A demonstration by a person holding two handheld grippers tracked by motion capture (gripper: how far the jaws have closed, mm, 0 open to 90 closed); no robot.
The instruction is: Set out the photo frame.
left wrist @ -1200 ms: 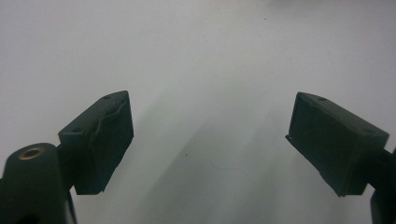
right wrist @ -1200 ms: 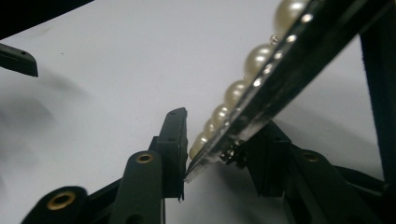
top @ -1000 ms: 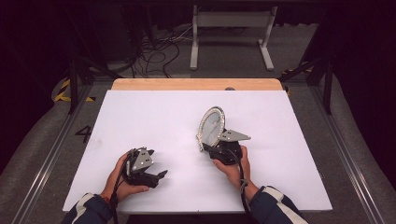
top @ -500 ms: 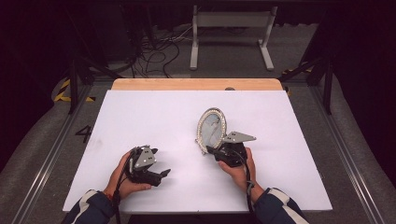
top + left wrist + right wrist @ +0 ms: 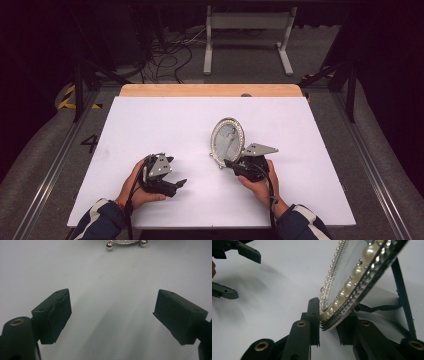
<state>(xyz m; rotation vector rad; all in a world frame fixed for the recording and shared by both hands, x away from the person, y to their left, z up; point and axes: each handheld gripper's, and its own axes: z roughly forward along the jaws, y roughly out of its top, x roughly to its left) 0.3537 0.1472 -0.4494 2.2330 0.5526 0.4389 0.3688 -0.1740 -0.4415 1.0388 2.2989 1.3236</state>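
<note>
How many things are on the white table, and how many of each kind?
Oval pearl-rimmed picture frame: 1
Black claws, left claw and right claw: 2
Total: 3 things on the white table

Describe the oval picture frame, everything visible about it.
The oval picture frame stands near the middle of the white table, leaning back on a dark rear strut. Its silvery rim carries rows of pearl-like beads and small studs around a reflective glass pane. Two small ball feet sit at its lower edge. The right hand-held gripper clamps its lower rim between both pads; the left hand-held gripper stays apart, open.
</note>
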